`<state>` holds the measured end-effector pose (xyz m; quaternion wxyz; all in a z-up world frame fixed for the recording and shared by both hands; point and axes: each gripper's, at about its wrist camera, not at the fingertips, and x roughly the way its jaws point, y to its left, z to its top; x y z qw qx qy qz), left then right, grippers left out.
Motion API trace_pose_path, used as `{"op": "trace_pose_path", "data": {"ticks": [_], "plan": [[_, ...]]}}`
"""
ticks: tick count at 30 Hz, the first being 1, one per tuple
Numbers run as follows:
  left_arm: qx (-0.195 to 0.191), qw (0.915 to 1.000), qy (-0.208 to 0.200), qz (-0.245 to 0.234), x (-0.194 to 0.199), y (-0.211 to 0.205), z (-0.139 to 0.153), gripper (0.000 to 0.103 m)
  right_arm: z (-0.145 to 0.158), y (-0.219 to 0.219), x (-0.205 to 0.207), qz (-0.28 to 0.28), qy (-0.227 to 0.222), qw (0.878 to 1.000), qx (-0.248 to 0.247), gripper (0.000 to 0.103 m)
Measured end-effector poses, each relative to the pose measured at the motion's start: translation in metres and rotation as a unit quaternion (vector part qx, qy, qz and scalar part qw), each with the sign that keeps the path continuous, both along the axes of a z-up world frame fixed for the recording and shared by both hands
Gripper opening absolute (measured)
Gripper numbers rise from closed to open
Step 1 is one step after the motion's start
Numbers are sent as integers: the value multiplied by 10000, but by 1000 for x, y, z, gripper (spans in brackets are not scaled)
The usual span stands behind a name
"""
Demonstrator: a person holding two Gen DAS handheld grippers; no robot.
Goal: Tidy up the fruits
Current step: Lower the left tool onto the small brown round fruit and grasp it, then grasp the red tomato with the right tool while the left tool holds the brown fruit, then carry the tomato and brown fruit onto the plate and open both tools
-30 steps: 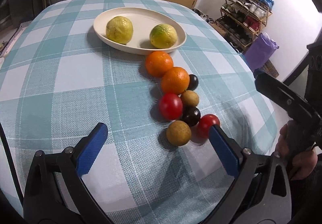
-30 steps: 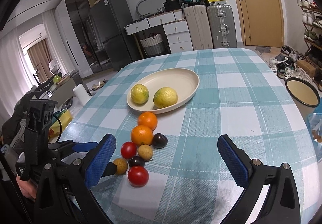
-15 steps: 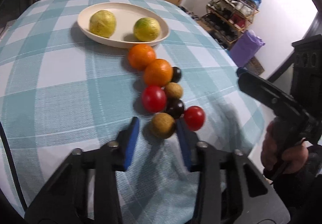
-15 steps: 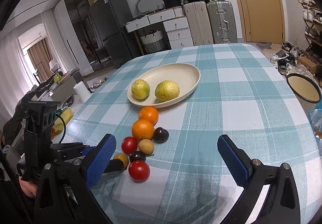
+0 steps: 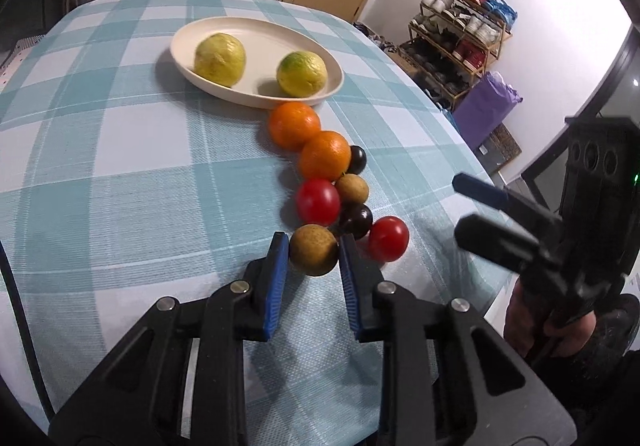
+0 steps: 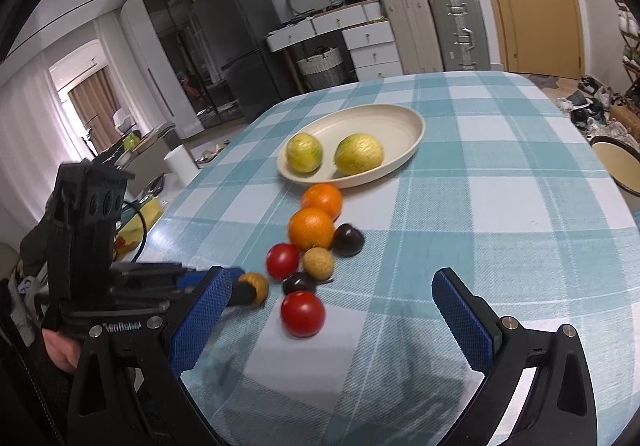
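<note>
**Left jaws close on the nearest brown fruit**

My left gripper (image 5: 313,252) has just been closing, and its blue pads now pinch the brown fruit (image 5: 313,250), the nearest one in the line. It looks barely clear of the checked tablecloth (image 5: 120,173), if at all. At its two o'clock a red tomato (image 5: 388,238) sits close; at one o'clock, a dark plum (image 5: 355,221) nearly touches. My right gripper (image 6: 332,320) hangs wide and empty near the red tomato. The plate (image 5: 188,57), at eleven o'clock beyond two oranges, holds two yellow-green citrus. I'd call this the pickup. Next: lift straight, clearing the neighbours, then carry it wherever it belongs.
</note>
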<state>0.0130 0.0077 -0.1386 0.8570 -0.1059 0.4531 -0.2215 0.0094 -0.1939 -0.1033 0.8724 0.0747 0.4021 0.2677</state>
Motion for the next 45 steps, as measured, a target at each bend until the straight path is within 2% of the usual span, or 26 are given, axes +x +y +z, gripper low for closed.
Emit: {"op": "trace_pose_path", "data": {"ticks": [17, 21, 31, 37, 41, 45], "plan": [[-44, 9994, -168, 289, -10, 29, 17, 23, -15, 23, -9, 337, 138, 9993, -41, 101], [-24, 9994, -152, 307, -11, 31, 17, 23, -19, 31, -9, 464, 197, 9987, -68, 88], [-14, 9994, -97, 337, -12, 32, 15, 23, -24, 38, -11, 599, 272, 9978, -66, 74], [15, 9995, -32, 311, -9, 30, 11, 23, -26, 38, -11, 582, 307, 9978, -116, 55], [41, 9995, -32, 325, -8, 30, 11, 23, -31, 35, -7, 495, 373, 9979, -183, 31], [61, 9993, -41, 361, -6, 31, 13, 23, -33, 31, -5, 465, 407, 9980, -90, 30]]}}
